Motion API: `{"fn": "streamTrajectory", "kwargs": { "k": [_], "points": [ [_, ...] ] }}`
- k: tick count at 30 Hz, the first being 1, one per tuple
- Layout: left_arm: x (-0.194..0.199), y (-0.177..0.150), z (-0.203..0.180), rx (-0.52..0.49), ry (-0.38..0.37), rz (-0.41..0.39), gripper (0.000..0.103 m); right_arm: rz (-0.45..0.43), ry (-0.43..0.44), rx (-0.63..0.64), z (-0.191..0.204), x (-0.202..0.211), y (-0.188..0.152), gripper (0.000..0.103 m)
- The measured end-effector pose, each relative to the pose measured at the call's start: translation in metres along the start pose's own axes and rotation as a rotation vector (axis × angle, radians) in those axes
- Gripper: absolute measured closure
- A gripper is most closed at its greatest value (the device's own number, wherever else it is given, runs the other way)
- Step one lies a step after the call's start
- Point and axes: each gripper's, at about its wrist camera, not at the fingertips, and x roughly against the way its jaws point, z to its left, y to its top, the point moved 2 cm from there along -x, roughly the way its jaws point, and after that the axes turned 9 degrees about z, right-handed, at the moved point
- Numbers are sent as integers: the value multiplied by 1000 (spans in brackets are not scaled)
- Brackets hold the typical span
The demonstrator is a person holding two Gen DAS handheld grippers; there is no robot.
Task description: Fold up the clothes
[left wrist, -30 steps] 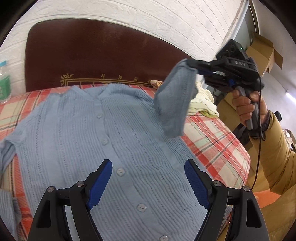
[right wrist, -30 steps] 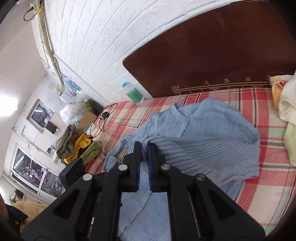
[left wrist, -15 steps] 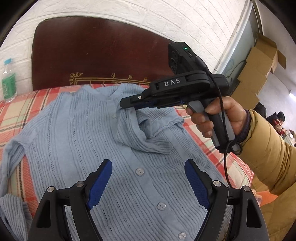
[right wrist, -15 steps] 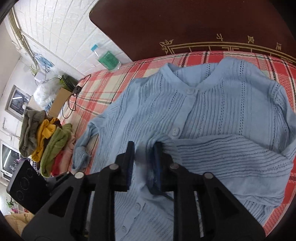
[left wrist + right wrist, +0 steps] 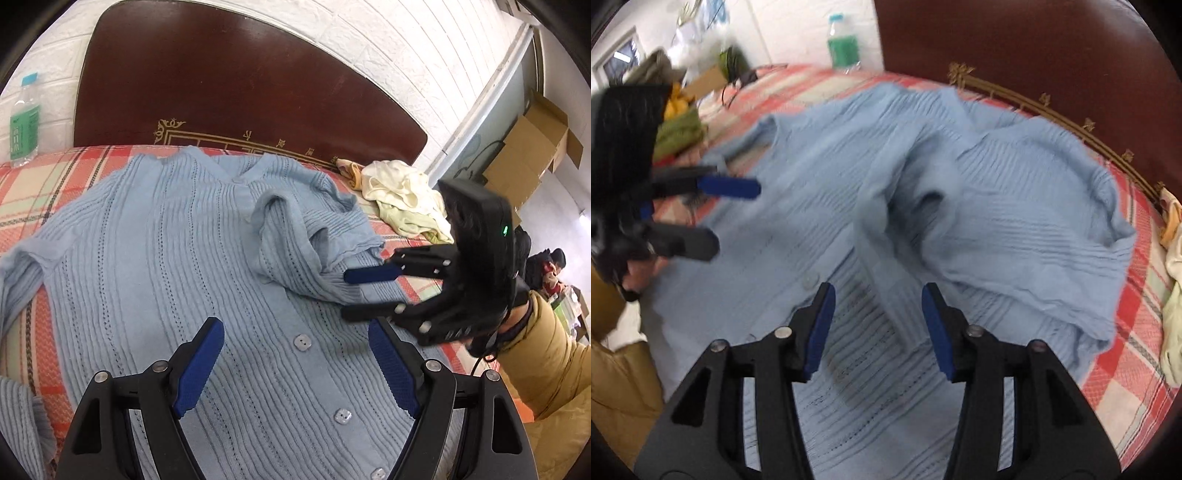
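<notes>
Plaid bedspread (image 5: 22, 192) meets dark headboard (image 5: 236, 92); white, seemingly brick wall (image 5: 417, 48).

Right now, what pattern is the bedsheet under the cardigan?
A red, cream and pale green plaid bedsheet, clearest in the right wrist view.

Each view looks forward along its own gripper's two fingers, angled down and close over the light-blue cardigan (image 5: 177, 258) spread on the bed (image 5: 40, 173). The left wrist view faces the headboard (image 5: 236, 85); the right wrist view, blurred, faces it more obliquely. Both share the cardigan, headboard and bottle (image 5: 844, 44), and each shows the other gripper.
</notes>
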Motion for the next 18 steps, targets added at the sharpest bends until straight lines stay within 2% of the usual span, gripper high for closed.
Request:
{"fn": "streamTrajectory", "kwargs": {
  "k": [1,2,3,4,5,13,16,18],
  "points": [
    [1,-1,0,1,-3,0,21,18,-18,3,0,-7,-1,57],
    [2,-3,0,2,-6,-1,21,29,-38,-1,-2,-11,-1,69],
    [3,-5,0,1,-5,-1,21,26,-62,-3,-4,-12,0,76],
    [5,-7,1,1,-1,-3,21,24,-76,-8,-7,-12,2,90],
    [8,-8,2,2,1,-6,21,20,-53,-27,-11,-9,4,95],
    [42,-16,16,26,8,-69,21,-163,319,-120,-1,44,31,96],
    [62,-22,25,50,39,-109,21,-172,345,-125,11,36,49,96],
    [77,-29,31,69,70,-130,21,-137,334,-130,19,18,60,95]
  ]
}}
